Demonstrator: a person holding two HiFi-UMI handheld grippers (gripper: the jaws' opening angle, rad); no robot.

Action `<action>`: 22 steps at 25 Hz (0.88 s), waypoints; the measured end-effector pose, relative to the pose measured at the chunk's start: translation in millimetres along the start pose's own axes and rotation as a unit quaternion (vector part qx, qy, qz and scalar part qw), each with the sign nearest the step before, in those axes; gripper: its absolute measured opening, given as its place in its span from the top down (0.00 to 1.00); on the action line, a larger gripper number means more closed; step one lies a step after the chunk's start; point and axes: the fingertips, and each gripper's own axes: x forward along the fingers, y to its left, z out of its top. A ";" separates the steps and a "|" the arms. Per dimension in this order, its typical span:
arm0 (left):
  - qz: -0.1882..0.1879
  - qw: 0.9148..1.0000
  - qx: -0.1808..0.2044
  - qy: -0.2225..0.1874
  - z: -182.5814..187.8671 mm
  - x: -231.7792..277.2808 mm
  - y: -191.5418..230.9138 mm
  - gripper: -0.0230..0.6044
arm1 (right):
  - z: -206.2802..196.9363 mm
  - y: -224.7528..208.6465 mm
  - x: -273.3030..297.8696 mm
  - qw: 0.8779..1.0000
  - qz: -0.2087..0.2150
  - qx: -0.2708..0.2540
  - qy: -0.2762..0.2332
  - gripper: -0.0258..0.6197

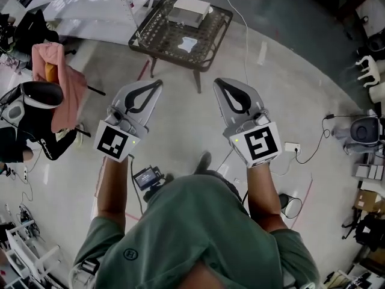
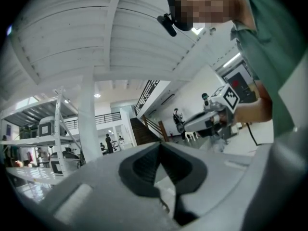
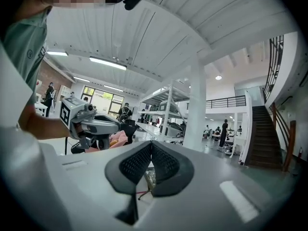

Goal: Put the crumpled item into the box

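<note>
The task is at its approach step, and nothing is picked up yet. The left gripper (image 1: 157, 85) and the right gripper (image 1: 218, 83) are held level in front of the person. Both have their jaws closed together with nothing between them.

The crumpled item (image 1: 188, 43) is pale, perhaps paper, though it is too small to be sure. It lies on the lattice top of the low table (image 1: 153, 32), well apart from both grippers. The white box (image 1: 189, 11) stands just beside it, on the far side.

I judge that the next move needs a step nearer, one pair of jaws opened, and a careful descent on the item.

The floor (image 1: 180, 125) is smooth grey concrete in a large workshop hall. A pink cloth (image 1: 66, 83) hangs at the left.
</note>
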 end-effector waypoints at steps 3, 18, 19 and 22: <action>0.006 1.000 0.003 0.010 -0.7 34.2 0.1 0.96 | -1.3 -34.7 0.7 1.000 0.004 0.008 -0.016 0.95; 0.001 1.000 0.001 0.030 -17.2 130.3 31.6 0.96 | -28.9 -126.3 30.9 0.999 0.009 0.033 -0.017 0.95; -0.003 1.000 -0.002 0.030 -21.7 134.1 36.7 0.96 | -31.8 -129.9 36.2 0.999 0.006 0.036 -0.013 0.95; -0.017 1.000 -0.009 0.024 -37.2 148.7 54.2 0.96 | -38.3 -143.5 54.7 0.999 -0.011 0.034 -0.005 0.95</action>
